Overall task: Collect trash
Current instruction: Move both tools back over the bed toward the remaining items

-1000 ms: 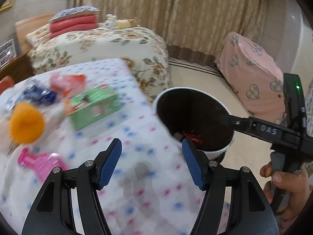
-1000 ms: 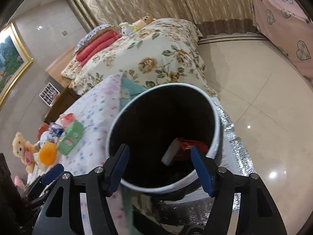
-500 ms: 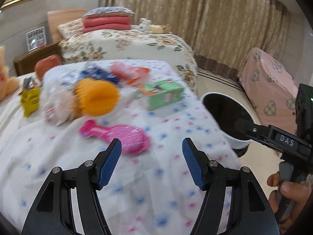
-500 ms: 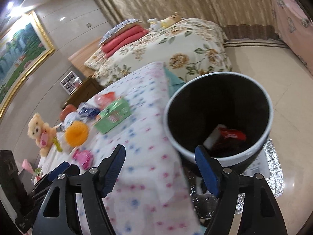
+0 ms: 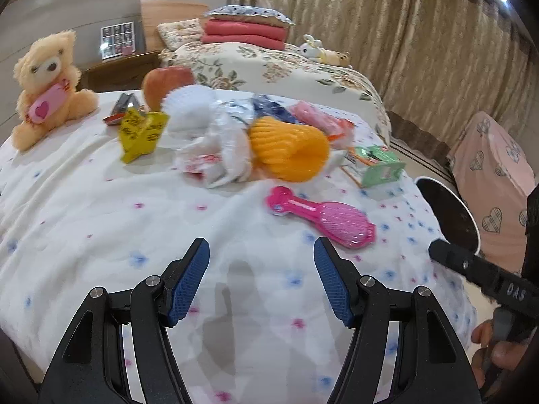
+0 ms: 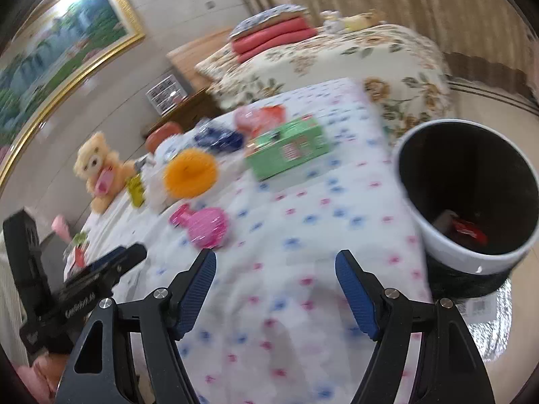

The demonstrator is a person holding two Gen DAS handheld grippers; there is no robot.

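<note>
1. Covering most of the scene: a bed (image 5: 101,208) under a white sheet dotted pink and blue, its far half strewn with clutter.
2. Trash bin (image 6: 468,198), white rim and dark inside, stands on the floor just beside the bed's corner; a red packet (image 6: 468,230) lies at its bottom.
3. Teddy bear (image 5: 47,84) sits upright at the far left of the sheet, a pink heart tag on its chest.
4. Crumpled white plastic wrapping (image 5: 215,144) lies mid-bed, touching an orange ribbed cup (image 5: 289,151) tipped on its side.
5. Green box (image 6: 289,148) lies near the edge closest to the bin, just beyond the cup.
6. Pink hairbrush (image 5: 320,215) lies flat, nearest the grippers, apart from the pile.
7. Yellow wrapper (image 5: 141,131) stands crumpled between bear and white plastic.
8. Left gripper (image 5: 261,282) hovers above bare sheet, blue pads spread wide, nothing between them.
9. Right gripper (image 6: 276,289) likewise spread and empty, over the sheet between brush and bin.
</note>
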